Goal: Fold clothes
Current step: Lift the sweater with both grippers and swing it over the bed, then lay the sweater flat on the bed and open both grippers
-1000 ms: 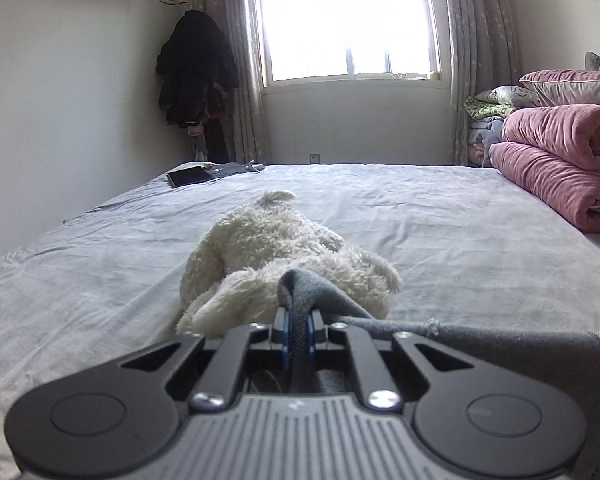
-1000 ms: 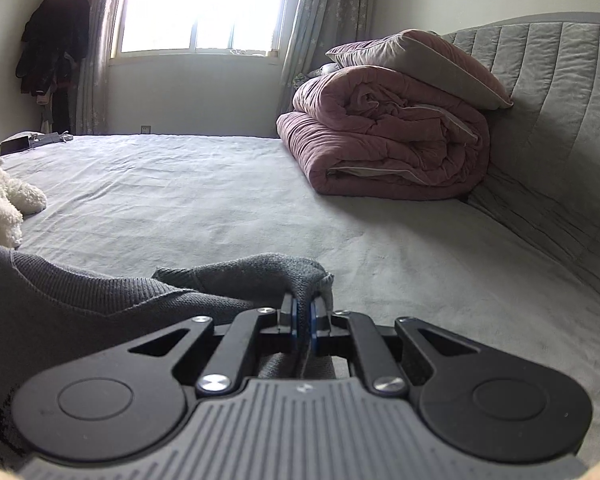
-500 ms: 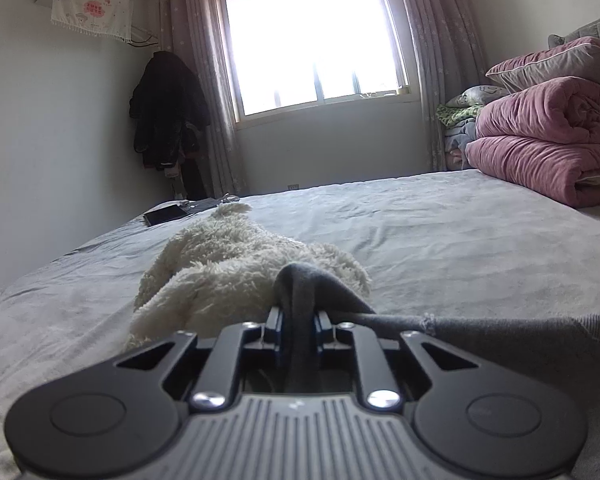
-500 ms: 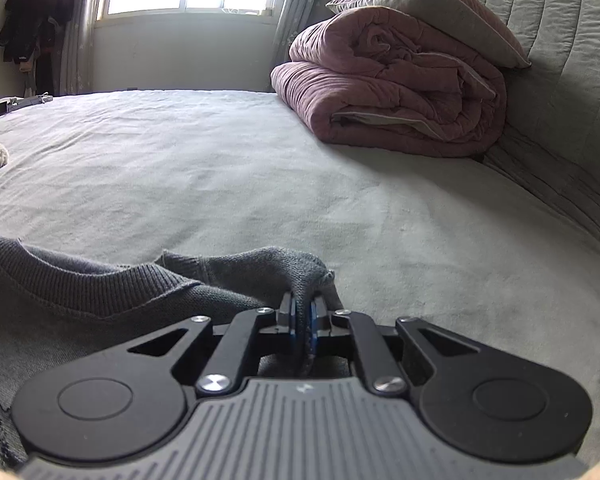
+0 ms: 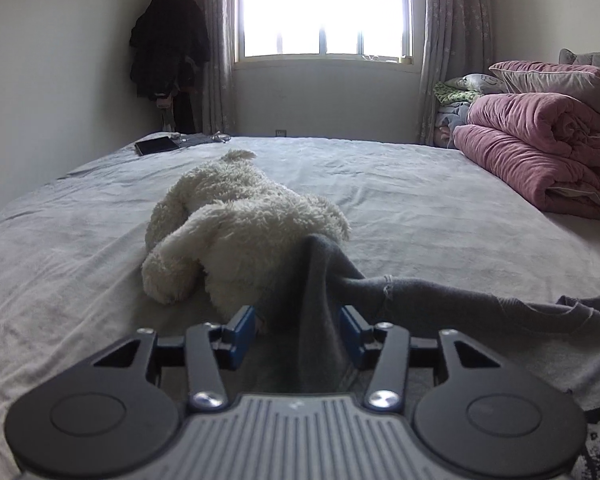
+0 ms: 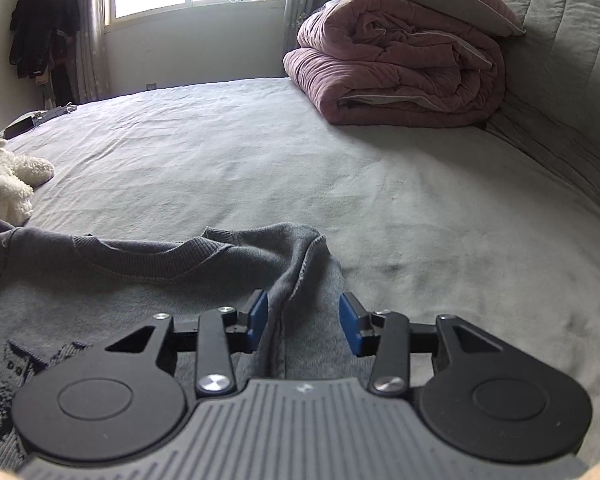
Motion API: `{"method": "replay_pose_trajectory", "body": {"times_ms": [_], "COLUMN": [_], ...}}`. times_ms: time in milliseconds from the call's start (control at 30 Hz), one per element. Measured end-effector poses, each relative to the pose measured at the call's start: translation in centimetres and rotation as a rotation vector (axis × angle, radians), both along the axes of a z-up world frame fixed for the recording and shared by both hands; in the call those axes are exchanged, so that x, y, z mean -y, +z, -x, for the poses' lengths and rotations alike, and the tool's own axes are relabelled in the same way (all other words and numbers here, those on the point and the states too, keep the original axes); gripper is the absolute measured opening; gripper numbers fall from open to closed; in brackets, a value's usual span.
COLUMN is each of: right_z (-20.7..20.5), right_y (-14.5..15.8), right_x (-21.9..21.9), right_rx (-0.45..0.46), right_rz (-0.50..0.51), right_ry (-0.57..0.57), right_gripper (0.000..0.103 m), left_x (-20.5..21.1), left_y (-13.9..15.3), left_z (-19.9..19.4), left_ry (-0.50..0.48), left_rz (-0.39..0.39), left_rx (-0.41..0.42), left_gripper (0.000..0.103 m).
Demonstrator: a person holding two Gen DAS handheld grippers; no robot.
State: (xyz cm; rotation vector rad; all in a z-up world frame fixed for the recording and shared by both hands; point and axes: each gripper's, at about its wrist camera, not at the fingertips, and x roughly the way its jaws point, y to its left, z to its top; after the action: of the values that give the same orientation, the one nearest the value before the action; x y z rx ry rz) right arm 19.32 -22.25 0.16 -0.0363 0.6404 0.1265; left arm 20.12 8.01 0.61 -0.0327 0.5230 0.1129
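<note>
Lying on the near part of the grey bed [image 6: 340, 168] is a grey sweater [image 6: 100, 292], and it is not folded yet. It looks spread out, front side up, with a dark print showing at the near left in the right wrist view. The ribbed neck opening sits in the middle, a bit bumpy.

The left gripper [image 5: 300, 328] has its jaws spread apart. A ridge of sweater cloth stands up between the blue pads [image 5: 242, 330], but the pads are not squeezing it. The right gripper [image 6: 302, 322] has its jaws spread wide too. A seam of the sweater, near the shoulder, runs between them, loose and free.

So both top corners of the sweater seem to be set down on the bed, one on the left and one on the right. I think the laying-out part is just about done. The real folding is left to do: sleeves in, sides in, then bottom up to top.

A fluffy white toy [image 5: 236, 232] lies just beyond the left corner, touching or almost touching the cloth. It may get in the way. A rolled pink quilt [image 6: 400, 68] sits far off on the right, well apart from the sweater.
</note>
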Motion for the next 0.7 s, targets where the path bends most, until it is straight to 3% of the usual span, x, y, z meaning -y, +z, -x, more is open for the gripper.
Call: {"method": "replay_pose_trajectory", "body": {"times_ms": [133,233,567,700], "right_z": [2.9,5.0,13.5,16.2], "right_y": [1.2,1.8,2.3,2.1], "right_x": [1.7,3.4,6.0,5.9], "right_rx": [-0.051,-0.1,-0.149,-0.152], "right_rz": [-0.08,-0.167,-0.205,-0.129], "right_ry": [-0.011,-0.015,0.076,0.131], "right_gripper": [0.046,0.046,0.049,0.05], "left_x": [-0.5,-0.7,-1.7,-2.1], "left_y": [-0.2,-0.7,-2.6,-3.3], "left_z": [3.4,6.1,13.5,16.4], "left_ry": [0.024,0.01,-0.025,-0.039], "left_rz": [0.103,0.137,0.264,0.316], "left_rx": [-0.101,-0.171,-0.291,-0.336], "left_gripper": [0.053,0.053,0.055,0.055]}}
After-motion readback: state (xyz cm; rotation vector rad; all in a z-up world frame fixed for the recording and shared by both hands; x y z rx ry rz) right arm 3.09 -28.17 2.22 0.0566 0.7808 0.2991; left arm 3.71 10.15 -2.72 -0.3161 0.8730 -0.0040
